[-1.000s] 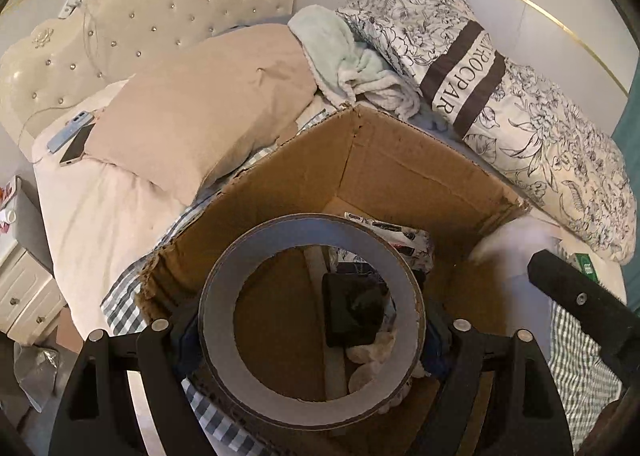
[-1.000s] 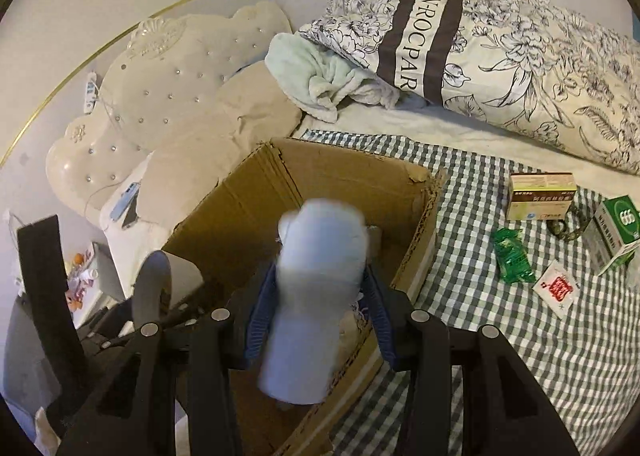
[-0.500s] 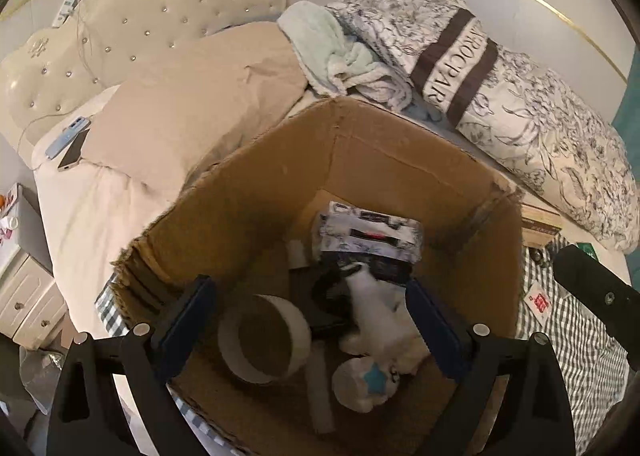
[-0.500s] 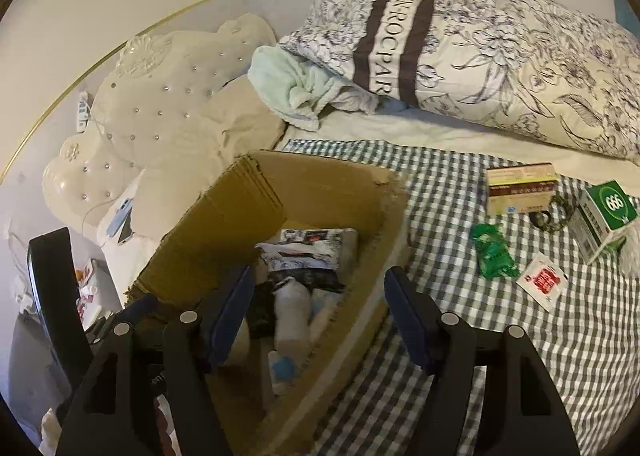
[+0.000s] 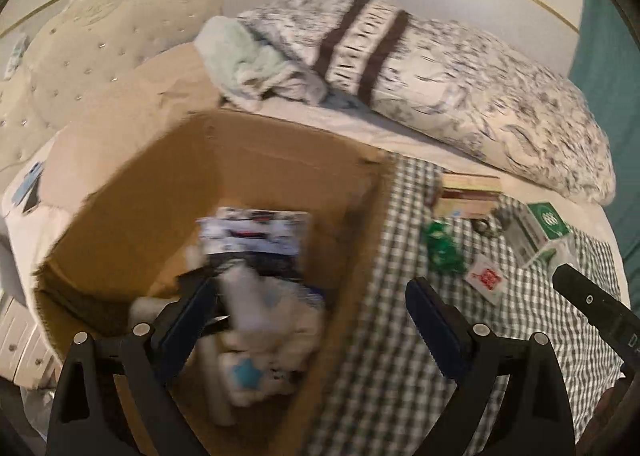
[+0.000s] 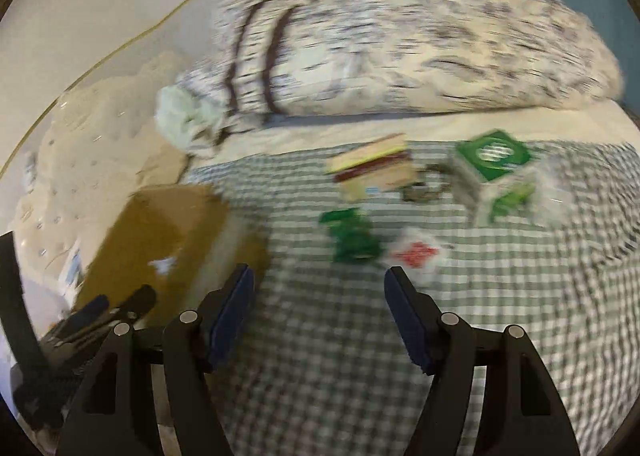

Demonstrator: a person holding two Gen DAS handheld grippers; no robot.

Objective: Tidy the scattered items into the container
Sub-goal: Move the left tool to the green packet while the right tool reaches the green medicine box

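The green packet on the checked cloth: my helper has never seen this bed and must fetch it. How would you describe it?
Start at the cardboard box on the checked cloth, then look just past its open side. The green packet lies flat there, crumpled and soft, between the box and a small white sachet with red print. Unlike the green-topped carton farther back, it is all green and shapeless.

Bed point(image 6: 360, 356), checked cover: cardboard box point(image 5: 280, 159) beside the headboard point(image 5: 100, 43); green packet point(image 6: 354, 240), sachet point(image 6: 416, 254), two cartons, floral pillow point(image 6: 420, 47) along the far edge.
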